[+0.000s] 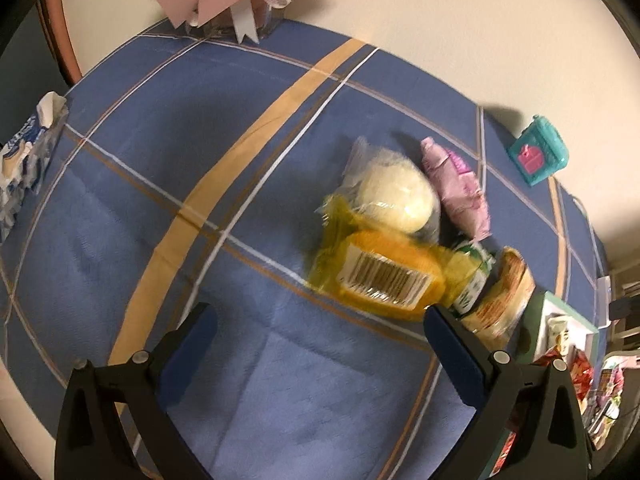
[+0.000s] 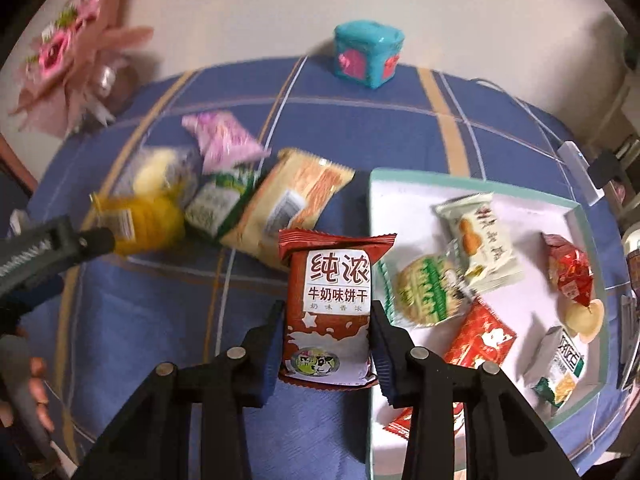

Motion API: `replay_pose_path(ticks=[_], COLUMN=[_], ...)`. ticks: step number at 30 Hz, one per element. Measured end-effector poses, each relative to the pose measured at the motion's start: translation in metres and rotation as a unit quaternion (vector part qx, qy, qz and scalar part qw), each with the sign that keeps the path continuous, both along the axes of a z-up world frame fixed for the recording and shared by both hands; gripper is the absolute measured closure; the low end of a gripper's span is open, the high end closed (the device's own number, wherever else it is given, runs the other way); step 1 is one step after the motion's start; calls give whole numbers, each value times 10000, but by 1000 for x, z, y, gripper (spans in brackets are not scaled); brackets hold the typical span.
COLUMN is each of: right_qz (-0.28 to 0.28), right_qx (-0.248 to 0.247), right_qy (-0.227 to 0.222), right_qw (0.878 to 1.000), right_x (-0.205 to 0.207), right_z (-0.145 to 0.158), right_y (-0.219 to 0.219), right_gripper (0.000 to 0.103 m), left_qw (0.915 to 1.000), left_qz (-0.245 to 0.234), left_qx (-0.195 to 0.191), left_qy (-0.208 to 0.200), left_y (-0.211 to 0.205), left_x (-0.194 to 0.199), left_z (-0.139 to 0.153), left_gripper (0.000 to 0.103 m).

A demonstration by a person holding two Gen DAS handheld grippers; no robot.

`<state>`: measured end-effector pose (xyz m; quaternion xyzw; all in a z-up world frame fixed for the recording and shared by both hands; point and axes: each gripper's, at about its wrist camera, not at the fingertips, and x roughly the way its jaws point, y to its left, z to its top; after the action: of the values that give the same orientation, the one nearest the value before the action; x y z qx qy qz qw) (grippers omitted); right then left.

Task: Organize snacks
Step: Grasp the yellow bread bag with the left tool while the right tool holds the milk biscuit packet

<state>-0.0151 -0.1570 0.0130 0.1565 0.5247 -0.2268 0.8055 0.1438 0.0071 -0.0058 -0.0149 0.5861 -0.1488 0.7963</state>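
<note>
My right gripper (image 2: pixel 327 308) is shut on a red-brown milk biscuit packet (image 2: pixel 332 304), held upright above the blue cloth just left of a white tray (image 2: pixel 536 216) with a teal rim. The tray holds several snack packets, red, green and cream. On the cloth lies a row of loose snacks: a yellow packet (image 1: pixel 380 272), a white bun in clear wrap (image 1: pixel 394 196), a pink packet (image 1: pixel 460 188), a green packet (image 1: pixel 474 276) and an orange-beige packet (image 1: pixel 504 296). My left gripper (image 1: pixel 318 316) stands open just short of the yellow packet, with nothing between its fingers.
A teal box (image 2: pixel 368 54) stands at the table's far edge by the wall. A pink bouquet (image 2: pixel 72 52) sits at the far left corner. A blue-white tissue pack (image 1: pixel 24 160) lies at the left edge. A person's hand (image 2: pixel 32 380) shows at lower left.
</note>
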Motion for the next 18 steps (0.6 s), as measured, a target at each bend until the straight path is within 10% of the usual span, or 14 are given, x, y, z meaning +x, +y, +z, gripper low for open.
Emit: replay_pose_path(ticks=[18], right_qz=[-176], right_qx=[237], right_qy=[32], right_qw=[9996], right_x=[-6], right_z=[-13], right_y=[8], right_gripper=[61], left_qw=[9994], left_qz=[-177], left_qx=[25], left_qy=[-311], left_y=[-37], left_x=[23], left_z=[-20], left_gripper=[0])
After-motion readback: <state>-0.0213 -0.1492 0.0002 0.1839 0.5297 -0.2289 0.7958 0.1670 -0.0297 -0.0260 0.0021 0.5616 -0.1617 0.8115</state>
